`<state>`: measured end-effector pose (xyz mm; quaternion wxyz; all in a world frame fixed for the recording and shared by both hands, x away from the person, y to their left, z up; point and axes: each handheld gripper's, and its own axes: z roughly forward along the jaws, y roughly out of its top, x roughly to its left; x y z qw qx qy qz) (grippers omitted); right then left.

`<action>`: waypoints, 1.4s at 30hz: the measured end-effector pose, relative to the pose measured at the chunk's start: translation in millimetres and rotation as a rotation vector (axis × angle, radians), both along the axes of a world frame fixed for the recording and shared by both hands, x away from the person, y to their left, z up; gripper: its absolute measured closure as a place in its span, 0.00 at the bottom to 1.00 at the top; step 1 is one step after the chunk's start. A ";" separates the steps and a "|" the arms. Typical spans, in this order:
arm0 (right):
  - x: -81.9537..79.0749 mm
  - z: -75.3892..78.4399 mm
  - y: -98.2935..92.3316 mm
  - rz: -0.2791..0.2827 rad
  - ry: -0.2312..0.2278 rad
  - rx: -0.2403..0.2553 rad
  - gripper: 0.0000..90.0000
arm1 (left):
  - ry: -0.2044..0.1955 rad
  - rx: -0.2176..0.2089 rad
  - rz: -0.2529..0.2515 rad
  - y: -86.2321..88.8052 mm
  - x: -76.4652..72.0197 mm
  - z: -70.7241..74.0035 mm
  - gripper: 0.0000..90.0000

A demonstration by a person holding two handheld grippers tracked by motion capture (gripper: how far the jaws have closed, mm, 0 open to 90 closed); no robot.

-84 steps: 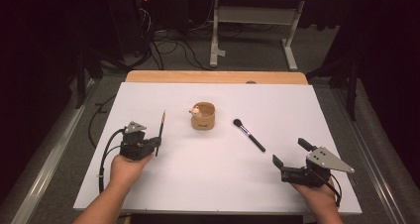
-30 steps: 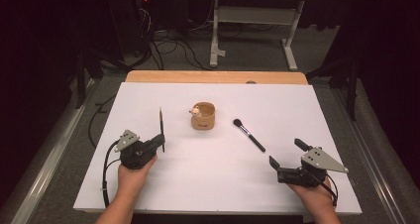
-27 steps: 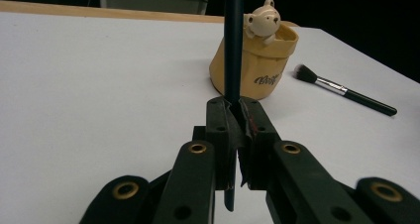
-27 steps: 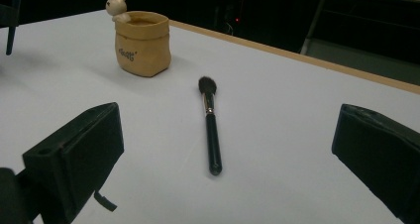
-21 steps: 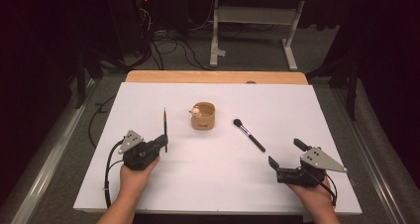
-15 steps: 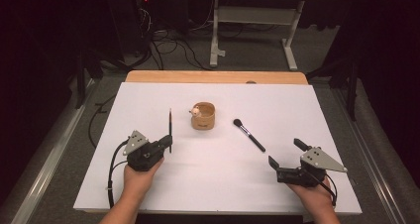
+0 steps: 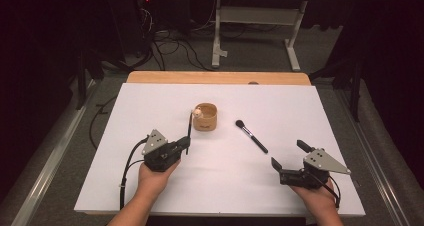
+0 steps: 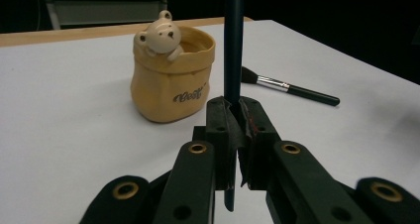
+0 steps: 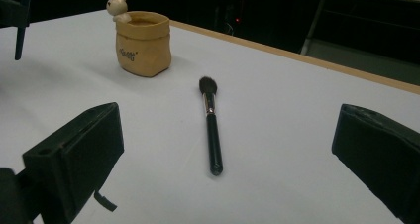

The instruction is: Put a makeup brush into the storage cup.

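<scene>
Two grippers sit near the table's point(image 7: 125, 111) near edge. The left gripper point(image 7: 184, 145) is clenched on a thin dark stick point(image 8: 233, 45), held upright just left of a yellow bear pot point(image 7: 205, 117). The right gripper point(image 7: 286, 154) has its jaws spread wide, with nothing between them; a black makeup brush point(image 7: 251, 136) lies flat between it and the pot.

Tan bag-shaped ceramic pot point(image 8: 171, 80), cream bear on its rim; beside it, black-handled silver-banded brush point(image 9: 211, 129) on white tabletop point(image 7: 150, 106).
</scene>
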<state>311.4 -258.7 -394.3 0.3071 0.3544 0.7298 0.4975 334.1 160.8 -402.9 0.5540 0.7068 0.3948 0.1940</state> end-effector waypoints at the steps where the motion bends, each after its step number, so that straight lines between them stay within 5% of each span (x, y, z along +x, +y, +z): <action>1: 0.2 -0.1 -0.3 0.000 -0.002 -0.007 0.01 | 0.003 -0.009 -0.012 -2.5 0.5 0.7 0.94; 22: 0.0 -0.8 1.8 0.002 0.002 -0.008 0.01 | -0.026 -0.030 -0.148 -54.4 0.3 7.7 0.94; 32: 1.2 -3.5 6.8 0.004 0.011 -0.012 0.01 | -0.034 -0.067 -0.180 -54.3 -1.4 8.8 0.94; 42: 6.2 -0.4 20.3 0.021 0.022 -0.001 0.01 | -0.034 -0.049 -0.191 -54.2 0.1 5.7 0.94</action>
